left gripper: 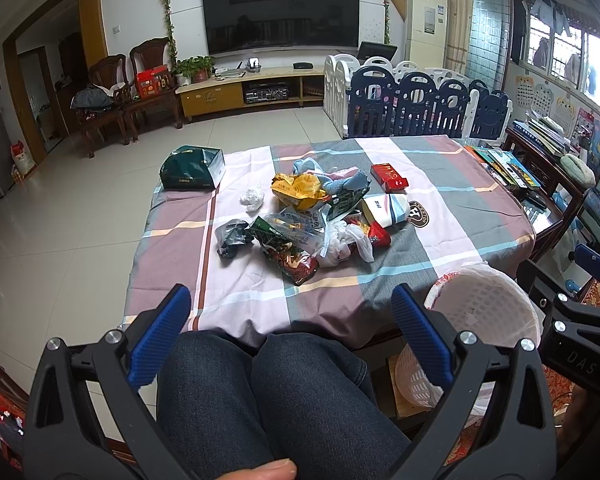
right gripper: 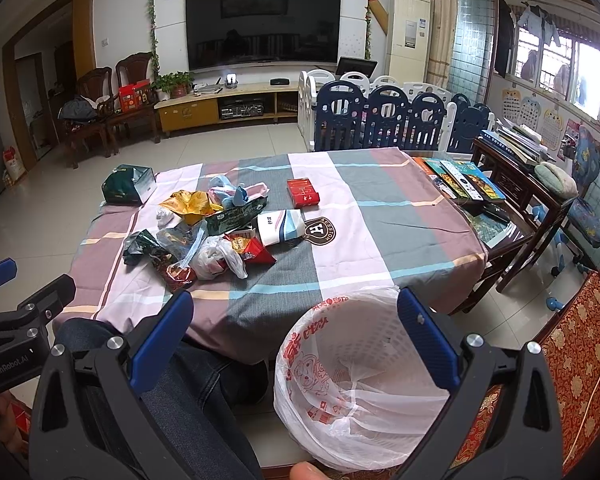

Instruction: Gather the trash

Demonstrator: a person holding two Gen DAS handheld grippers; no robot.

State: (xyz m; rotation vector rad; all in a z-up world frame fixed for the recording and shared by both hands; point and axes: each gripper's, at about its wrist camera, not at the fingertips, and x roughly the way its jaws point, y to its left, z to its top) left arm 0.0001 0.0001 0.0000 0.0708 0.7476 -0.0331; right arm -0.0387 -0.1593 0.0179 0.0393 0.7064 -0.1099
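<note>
A heap of trash lies mid-table on a plaid cloth: snack wrappers, plastic bags, crumpled tissue. A red box and a dark green bag lie apart from it. A white bin lined with a printed plastic bag stands below the table's near right corner. My left gripper is open above the person's knees, short of the table. My right gripper is open above the bin's rim.
The person's jeans-clad legs sit under the table's near edge. Books lie at the table's far right, beside a dark wooden chair. A red patterned seat is at right. A playpen fence stands beyond the table.
</note>
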